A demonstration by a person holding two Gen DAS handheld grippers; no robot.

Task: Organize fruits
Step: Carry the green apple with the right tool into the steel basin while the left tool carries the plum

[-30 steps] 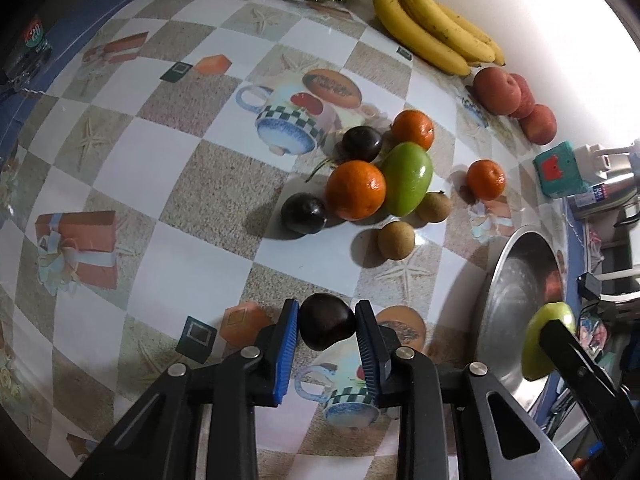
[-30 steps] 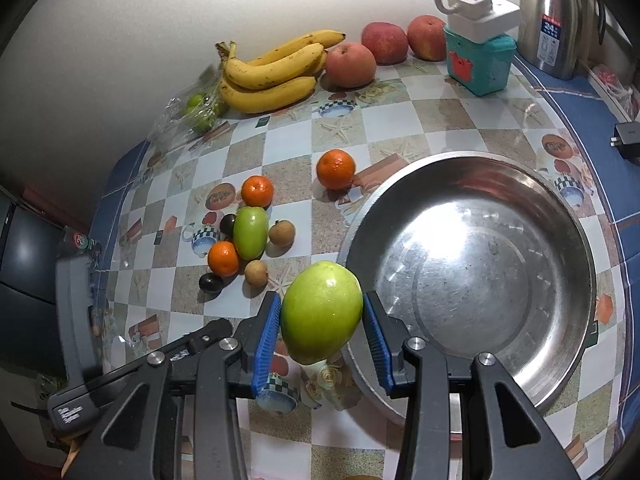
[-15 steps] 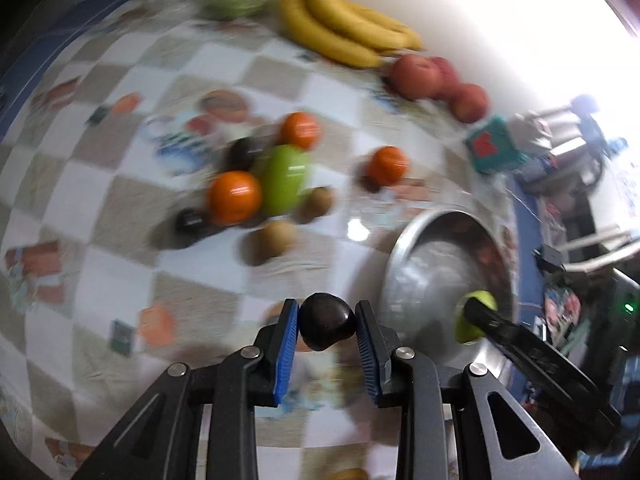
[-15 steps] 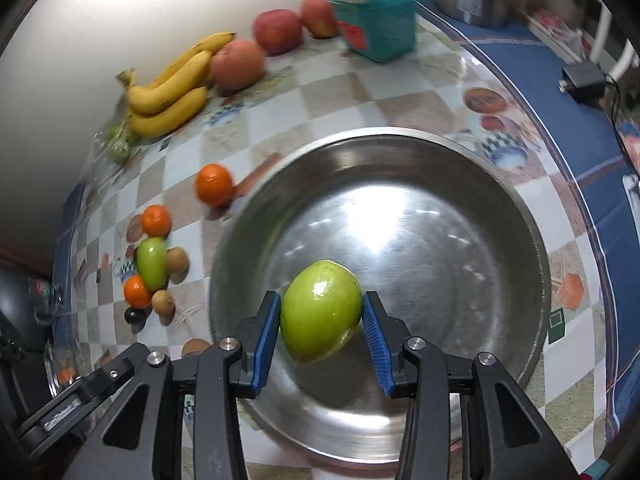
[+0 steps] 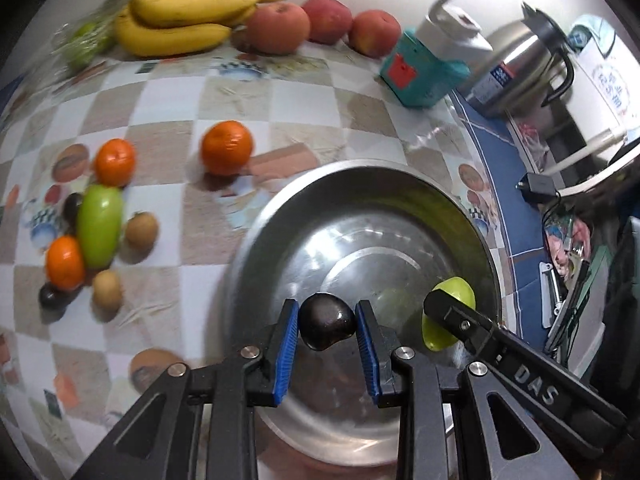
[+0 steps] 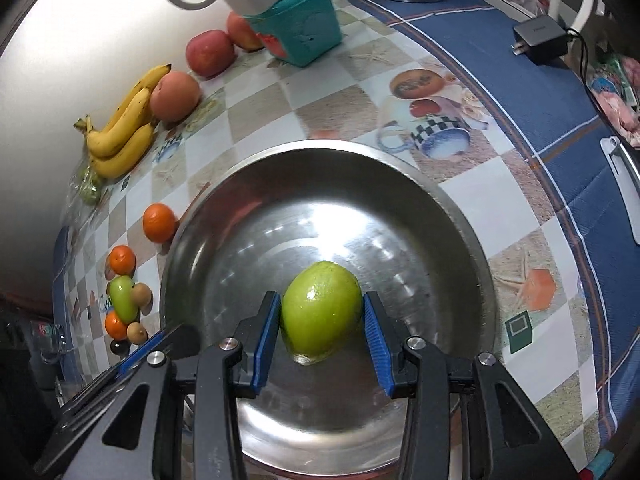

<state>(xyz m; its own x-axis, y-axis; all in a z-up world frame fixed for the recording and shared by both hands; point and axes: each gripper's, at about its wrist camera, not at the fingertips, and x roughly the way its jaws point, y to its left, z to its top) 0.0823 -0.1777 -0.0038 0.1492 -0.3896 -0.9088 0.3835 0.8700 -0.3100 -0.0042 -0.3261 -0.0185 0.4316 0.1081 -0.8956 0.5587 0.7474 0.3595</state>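
Observation:
My left gripper (image 5: pixel 327 327) is shut on a dark plum (image 5: pixel 327 326) and hangs over the near side of a steel bowl (image 5: pixel 280 216). In the right wrist view my right gripper (image 6: pixel 322 326) is shut on a green mango (image 6: pixel 322 312), low over the bowl's (image 6: pixel 460 208) floor. The same mango (image 5: pixel 456 292) and a right finger show at the left view's lower right. On the checked cloth to the left lie oranges (image 5: pixel 227 153), a second green mango (image 5: pixel 99 230), brown round fruits (image 5: pixel 141 230) and dark plums (image 5: pixel 52 298).
Along the back wall lie bananas (image 5: pixel 188 12) and three red apples (image 5: pixel 280 26). A teal box (image 5: pixel 416 76) with a white power strip on it and a steel kettle (image 5: pixel 516 72) stand at the back right. A black charger (image 6: pixel 540 38) lies on the blue cloth edge.
Both grippers have swung from the fruit pile side over the steel bowl, each still holding its fruit. The right one has sunk toward the bowl's floor. Both wrists have rolled.

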